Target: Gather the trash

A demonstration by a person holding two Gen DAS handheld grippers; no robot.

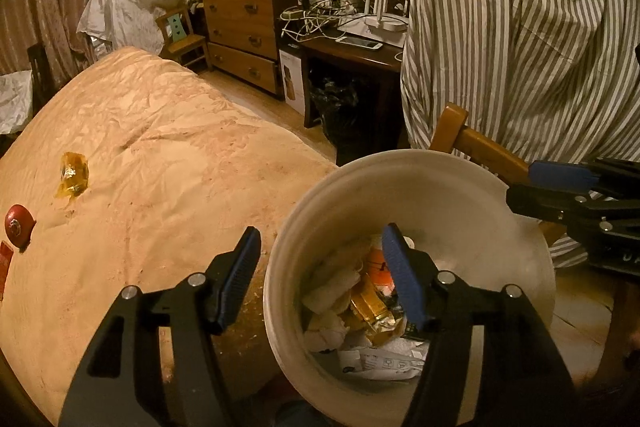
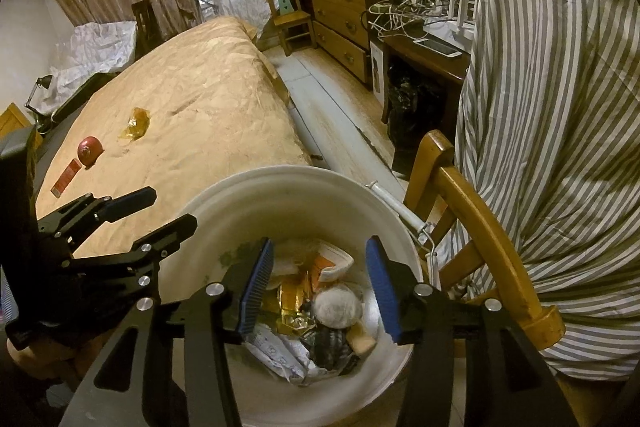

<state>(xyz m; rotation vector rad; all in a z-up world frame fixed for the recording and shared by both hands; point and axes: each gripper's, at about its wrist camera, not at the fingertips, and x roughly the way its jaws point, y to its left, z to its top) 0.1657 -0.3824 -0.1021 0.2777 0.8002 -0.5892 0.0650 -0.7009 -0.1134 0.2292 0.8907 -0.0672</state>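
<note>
A white bin [image 1: 440,187] [image 2: 304,187] holds tissues, gold wrappers and paper. My left gripper [image 1: 320,267] is open and empty, straddling the bin's near-left rim; it also shows in the right wrist view [image 2: 172,211]. My right gripper [image 2: 318,283] is open and empty above the trash in the bin; it also shows at the right of the left wrist view [image 1: 560,187]. On the tan bedspread [image 1: 168,131] lie a yellow wrapper [image 1: 73,174] [image 2: 136,125], a red round object [image 1: 18,225] [image 2: 90,149] and a red flat packet [image 2: 66,177].
A wooden chair [image 2: 480,227] draped with a striped shirt [image 2: 560,107] stands right of the bin. A dresser [image 1: 244,19], a desk with cables and a router [image 1: 352,23], a black bag [image 1: 344,107] and a small chair [image 1: 184,39] stand beyond.
</note>
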